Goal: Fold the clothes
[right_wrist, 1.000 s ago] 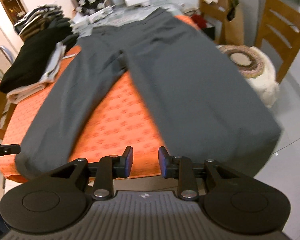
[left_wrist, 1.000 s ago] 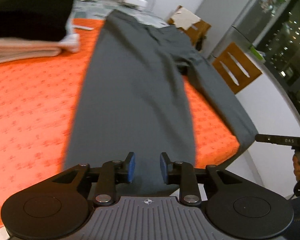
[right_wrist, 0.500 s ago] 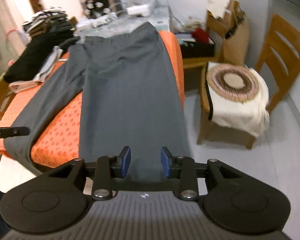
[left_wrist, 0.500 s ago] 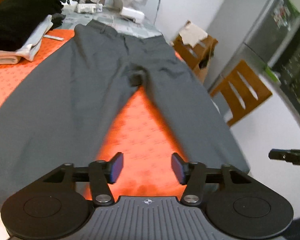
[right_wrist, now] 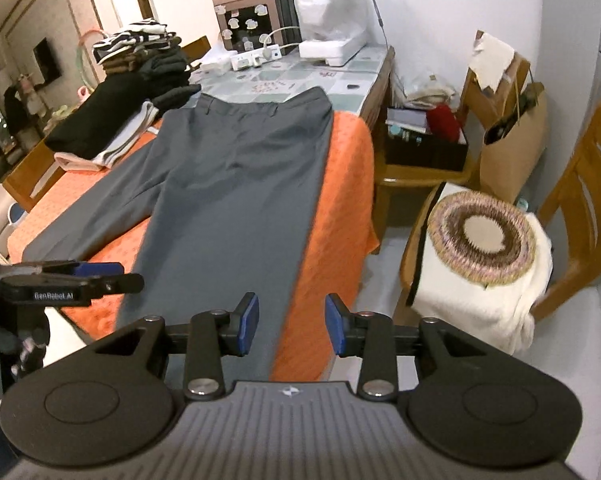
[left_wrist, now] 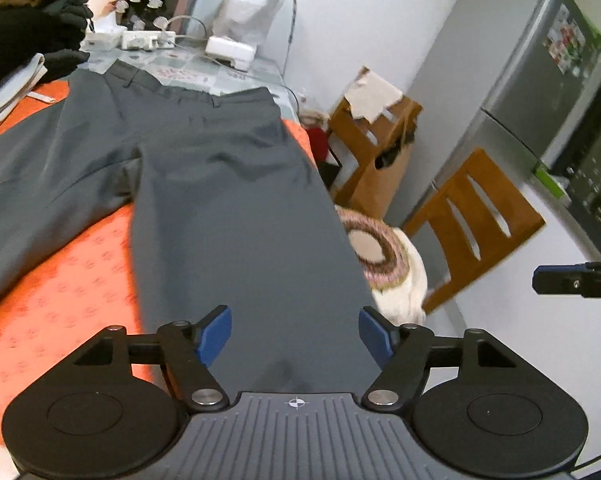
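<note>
right wrist view, both hand-held grippers (right_wrist: 288, 322) released, grey trousers (right_wrist: 228, 184) hem overhanging orange table edge (right_wrist: 352, 184)

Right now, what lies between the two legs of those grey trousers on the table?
Only a bare wedge of the orange tablecloth lies between the legs of the grey trousers. It shows in both views, most clearly in the right wrist view.

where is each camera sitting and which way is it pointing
Left wrist: rides on the left tongs, open, facing along the grey trousers on the orange cloth toward the fridge; the right tongs' tip shows at the right edge.
Right wrist: rides on the right tongs, open, facing up the trousers toward the clothes pile; the left tongs and a gloved hand show at left.
Shared: trousers, cloth, chair cushion.
</note>
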{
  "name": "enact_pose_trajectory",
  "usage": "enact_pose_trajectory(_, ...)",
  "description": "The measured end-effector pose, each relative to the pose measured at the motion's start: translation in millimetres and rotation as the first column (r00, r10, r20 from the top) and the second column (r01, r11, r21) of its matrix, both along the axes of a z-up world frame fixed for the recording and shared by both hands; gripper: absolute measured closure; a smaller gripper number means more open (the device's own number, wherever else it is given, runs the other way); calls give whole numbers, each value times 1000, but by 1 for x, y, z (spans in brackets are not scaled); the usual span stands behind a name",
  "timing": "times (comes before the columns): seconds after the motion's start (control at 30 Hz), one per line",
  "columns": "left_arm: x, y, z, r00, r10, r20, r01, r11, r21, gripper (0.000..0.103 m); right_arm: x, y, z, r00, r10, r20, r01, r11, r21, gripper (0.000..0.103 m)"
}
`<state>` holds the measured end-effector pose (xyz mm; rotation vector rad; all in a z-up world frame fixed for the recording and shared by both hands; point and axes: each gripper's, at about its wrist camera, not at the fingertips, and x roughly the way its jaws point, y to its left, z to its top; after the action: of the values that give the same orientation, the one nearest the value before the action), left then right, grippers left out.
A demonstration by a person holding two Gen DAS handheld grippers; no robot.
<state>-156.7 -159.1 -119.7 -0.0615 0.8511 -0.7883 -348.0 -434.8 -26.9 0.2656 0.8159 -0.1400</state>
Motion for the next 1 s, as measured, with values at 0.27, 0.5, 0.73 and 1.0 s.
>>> enact_pose_trajectory(0.27, 1, -66, -13, 988, 144, 47, -145, 989, 7, 29, 71, -89, 2, 992, 123, 40, -122, 992, -9, 61)
enact_pose_trajectory(0.5, 18, -93, -19, 932, 361, -13, -361, 932, 19, 29, 166, -160, 2, 967, 253, 25, -253, 968, -8, 61)
enact_pose_trajectory(0.73, 18, -101, -7, 855, 519, -28, -517, 855, 41, 29, 263, -202, 4, 901, 432, 32, -431, 902, -27, 58)
enact_pose_trajectory(1.0, 8, -131, 0, 724, 689, -4, -685, 721, 101, 29, 386, -223, -17, 753, 657, 24, -657, 754, -18, 56)
